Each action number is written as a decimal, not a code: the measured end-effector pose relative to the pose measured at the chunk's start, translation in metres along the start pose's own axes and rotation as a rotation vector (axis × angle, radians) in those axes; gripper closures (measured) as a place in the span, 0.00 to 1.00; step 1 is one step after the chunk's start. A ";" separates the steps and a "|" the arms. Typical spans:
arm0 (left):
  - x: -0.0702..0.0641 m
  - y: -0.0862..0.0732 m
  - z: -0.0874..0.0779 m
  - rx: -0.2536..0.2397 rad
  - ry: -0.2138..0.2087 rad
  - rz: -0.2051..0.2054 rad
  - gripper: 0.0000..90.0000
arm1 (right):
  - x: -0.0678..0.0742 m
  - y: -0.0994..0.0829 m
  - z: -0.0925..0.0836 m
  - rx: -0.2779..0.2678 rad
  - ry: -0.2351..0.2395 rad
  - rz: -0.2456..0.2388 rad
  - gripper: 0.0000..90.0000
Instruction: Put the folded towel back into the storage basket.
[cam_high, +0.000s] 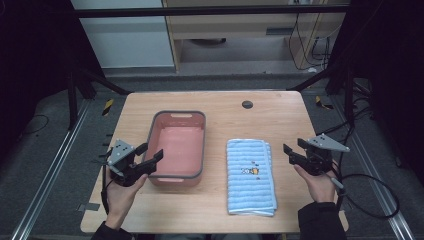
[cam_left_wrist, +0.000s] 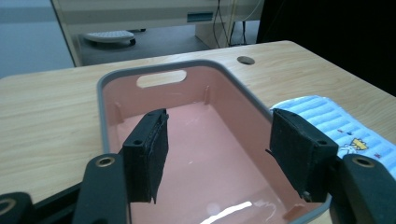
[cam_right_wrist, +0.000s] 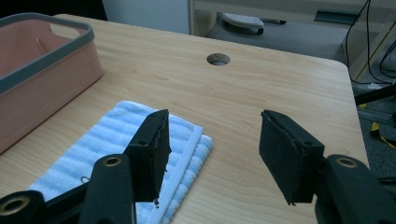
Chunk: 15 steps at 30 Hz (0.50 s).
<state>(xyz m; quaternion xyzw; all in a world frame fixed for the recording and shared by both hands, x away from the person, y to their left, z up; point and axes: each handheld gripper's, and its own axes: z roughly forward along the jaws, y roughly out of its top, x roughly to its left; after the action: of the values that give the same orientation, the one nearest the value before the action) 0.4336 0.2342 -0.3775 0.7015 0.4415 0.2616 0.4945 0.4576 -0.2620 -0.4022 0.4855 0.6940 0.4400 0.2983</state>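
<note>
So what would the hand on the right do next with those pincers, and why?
Probably bring the right gripper inward and down to the far right corner of the folded blue towel. Its jaws stand open with nothing between them, just beside that edge, and the towel lies flat on the table, untouched. The pink basin beside it is empty, so the towel likely goes there.

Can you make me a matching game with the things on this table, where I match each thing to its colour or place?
Things:
1. basin
2. towel
3. left gripper
4. round hole

Descriptions:
A. blue and white stripes, folded flat
B. near the table's far edge
C. pink with a grey rim
D. open jaws at the basin's near left corner

Pairs: 1-C, 2-A, 3-D, 4-B
</note>
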 end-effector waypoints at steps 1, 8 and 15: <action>-0.004 0.001 0.002 -0.002 -0.006 0.009 0.41 | 0.000 0.001 0.000 -0.001 0.000 -0.002 0.48; -0.023 0.003 0.013 0.002 -0.036 0.026 0.42 | 0.001 0.009 0.000 -0.009 0.006 -0.014 0.49; -0.040 0.003 0.023 0.006 -0.066 0.036 0.42 | 0.002 0.018 0.002 -0.020 0.010 -0.013 0.50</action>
<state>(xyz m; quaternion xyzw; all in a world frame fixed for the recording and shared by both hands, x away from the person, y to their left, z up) 0.4338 0.1880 -0.3808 0.7193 0.4129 0.2456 0.5018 0.4662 -0.2567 -0.3872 0.4756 0.6942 0.4475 0.3026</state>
